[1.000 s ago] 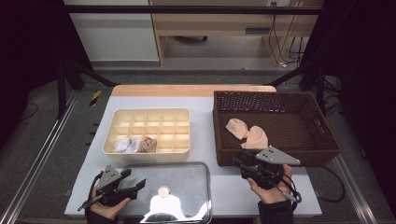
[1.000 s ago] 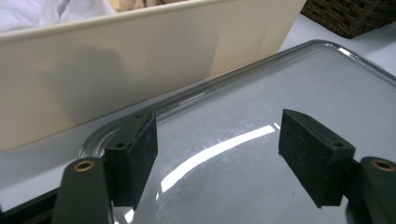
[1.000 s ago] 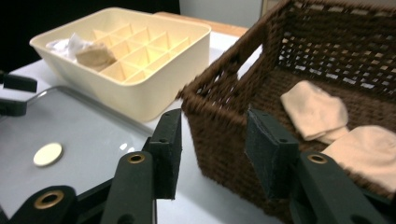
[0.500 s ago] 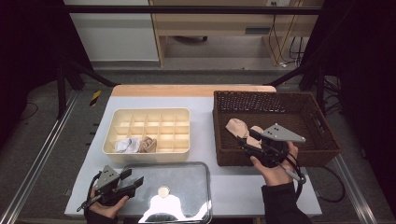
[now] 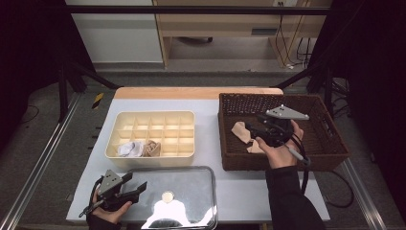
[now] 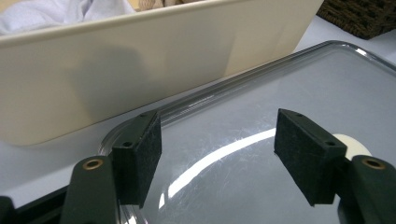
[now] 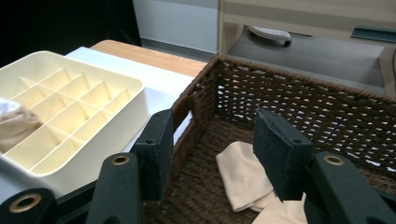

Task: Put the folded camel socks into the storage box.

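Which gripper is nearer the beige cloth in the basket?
Right. The right gripper hovers over the cloth; the left gripper sits across the table over the clear lid.

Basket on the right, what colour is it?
Dark brown woven wicker, the basket shows best in the right gripper view.

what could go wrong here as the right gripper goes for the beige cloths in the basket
1. The right gripper, jaws open and empty, hangs over two cloths lying close together; it might pinch both.
2. Its near jaw sits close to the basket wall and could snag the weave.
3. The tray compartments are small; a loose cloth may drape over the dividers.
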{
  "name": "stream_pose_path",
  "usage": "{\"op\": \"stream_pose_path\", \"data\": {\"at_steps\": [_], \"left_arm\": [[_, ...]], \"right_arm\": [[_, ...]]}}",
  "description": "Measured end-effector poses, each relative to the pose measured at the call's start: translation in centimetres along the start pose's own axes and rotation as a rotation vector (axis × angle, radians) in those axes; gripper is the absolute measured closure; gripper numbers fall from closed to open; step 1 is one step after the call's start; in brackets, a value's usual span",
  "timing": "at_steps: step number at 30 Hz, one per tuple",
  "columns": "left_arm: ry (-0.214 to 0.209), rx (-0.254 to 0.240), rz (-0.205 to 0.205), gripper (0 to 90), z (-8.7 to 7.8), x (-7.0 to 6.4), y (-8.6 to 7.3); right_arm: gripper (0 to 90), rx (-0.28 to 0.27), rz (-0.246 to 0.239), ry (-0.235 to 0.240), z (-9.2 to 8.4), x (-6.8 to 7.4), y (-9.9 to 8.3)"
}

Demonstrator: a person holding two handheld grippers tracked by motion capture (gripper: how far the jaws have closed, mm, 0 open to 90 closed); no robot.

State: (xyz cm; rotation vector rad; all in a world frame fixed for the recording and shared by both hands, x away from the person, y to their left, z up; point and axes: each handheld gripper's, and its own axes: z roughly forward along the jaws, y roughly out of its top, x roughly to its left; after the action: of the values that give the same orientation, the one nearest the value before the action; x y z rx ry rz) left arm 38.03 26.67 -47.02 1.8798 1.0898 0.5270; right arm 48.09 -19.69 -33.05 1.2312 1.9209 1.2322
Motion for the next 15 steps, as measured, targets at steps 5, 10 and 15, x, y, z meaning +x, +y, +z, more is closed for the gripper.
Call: {"op": "stream_pose_path", "data": {"at_steps": [5,10,15], "left_arm": [[0.001,0.003,-0.007,31.3,0.1,0.1,0.0],[0.0,0.01,-0.019,30.7,0.2,0.3,-0.1],[-0.008,0.025,-0.016,30.7,0.3,0.4,-0.2]], "right_arm": [[48.7,0.009,0.007,-0.022,1.0,-0.6,1.0],[49.2,0.019,0.004,-0.046,2.5,-1.1,2.3],[49.8,0.047,-0.013,-0.071,4.3,-1.3,3.2]]}}
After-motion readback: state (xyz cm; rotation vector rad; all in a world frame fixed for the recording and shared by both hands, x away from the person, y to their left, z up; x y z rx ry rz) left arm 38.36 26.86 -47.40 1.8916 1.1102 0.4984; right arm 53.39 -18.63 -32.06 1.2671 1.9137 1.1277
